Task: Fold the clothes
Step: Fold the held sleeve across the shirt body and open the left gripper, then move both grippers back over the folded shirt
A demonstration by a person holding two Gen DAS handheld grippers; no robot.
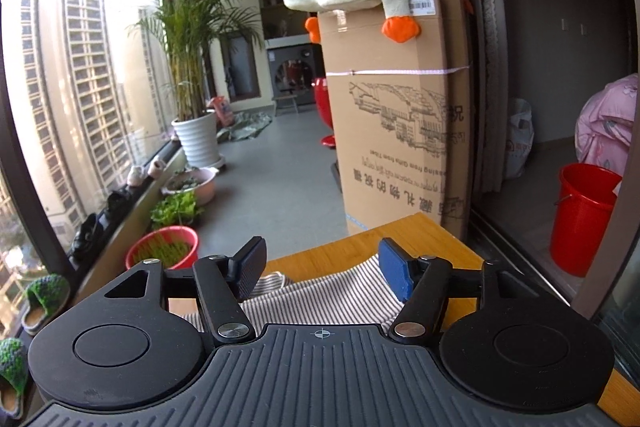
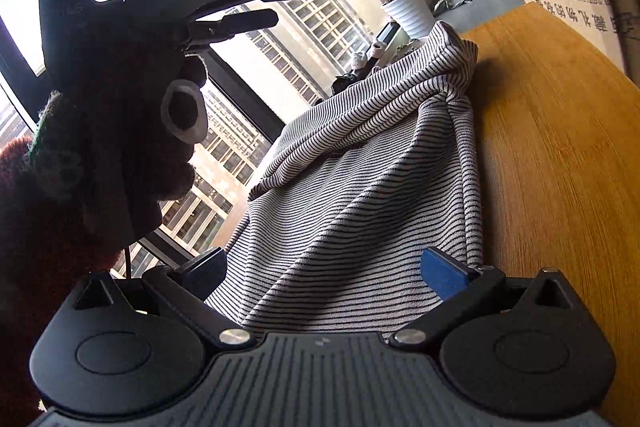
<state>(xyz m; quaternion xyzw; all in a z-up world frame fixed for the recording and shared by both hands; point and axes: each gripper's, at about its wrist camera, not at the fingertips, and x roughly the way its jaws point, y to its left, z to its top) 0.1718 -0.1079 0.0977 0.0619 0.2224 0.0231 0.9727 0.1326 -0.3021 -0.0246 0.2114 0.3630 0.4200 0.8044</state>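
1. The striped shirt (image 2: 360,187) lies bunched on the bench (image 2: 560,147).
2. Left gripper (image 1: 322,269) and right gripper (image 2: 334,275): fingers spread, holding nothing.
3. Best to pinch an edge and pull flat.

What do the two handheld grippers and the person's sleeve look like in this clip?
Both the left gripper and right gripper are matte black, with a ribbed grey centre plate, round side discs, silver pivot screws, one black pad and one blue pad. The sleeve looks fuzzy and dark reddish-brown.
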